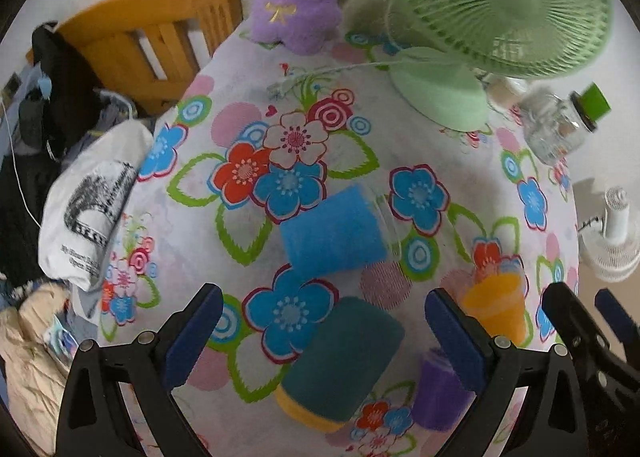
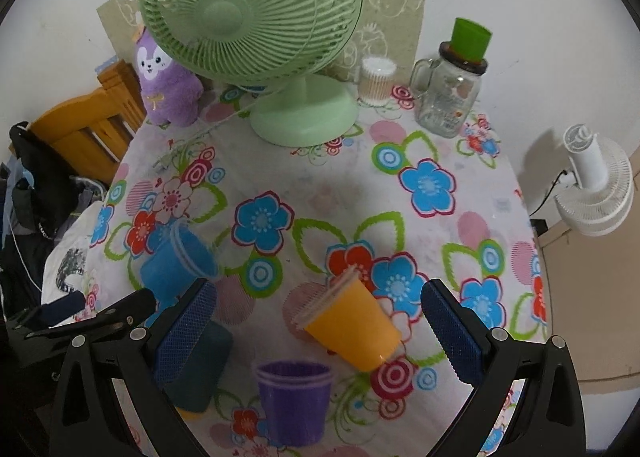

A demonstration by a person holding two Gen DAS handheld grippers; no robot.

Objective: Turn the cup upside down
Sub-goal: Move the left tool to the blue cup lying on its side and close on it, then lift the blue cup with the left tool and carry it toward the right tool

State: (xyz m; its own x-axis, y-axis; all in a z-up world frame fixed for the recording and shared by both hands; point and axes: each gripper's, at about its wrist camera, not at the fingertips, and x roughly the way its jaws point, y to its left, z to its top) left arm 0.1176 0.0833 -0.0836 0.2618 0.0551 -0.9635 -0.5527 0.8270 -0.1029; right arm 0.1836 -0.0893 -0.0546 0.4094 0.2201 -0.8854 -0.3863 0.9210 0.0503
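Several plastic cups are on the floral tablecloth (image 1: 248, 225). A blue cup (image 1: 336, 233) lies on its side, also in the right wrist view (image 2: 176, 261). A dark teal cup with a yellow rim (image 1: 340, 361) lies on its side between my left gripper's fingers (image 1: 324, 333); that gripper is open and above it. A purple cup (image 2: 294, 397) stands upright, mouth up. An orange cup (image 2: 352, 325) lies tilted on its side between my right gripper's fingers (image 2: 320, 329), which are open. The orange cup (image 1: 496, 309) and purple cup (image 1: 440, 393) also show in the left wrist view.
A green desk fan (image 2: 256, 21) stands at the back, with a purple plush toy (image 2: 166, 85), a glass jar with a green cup on top (image 2: 452, 97) and a cotton-swab tub (image 2: 376, 81). A wooden chair (image 1: 140, 37) and clothes are left; a white fan (image 2: 596, 185) right.
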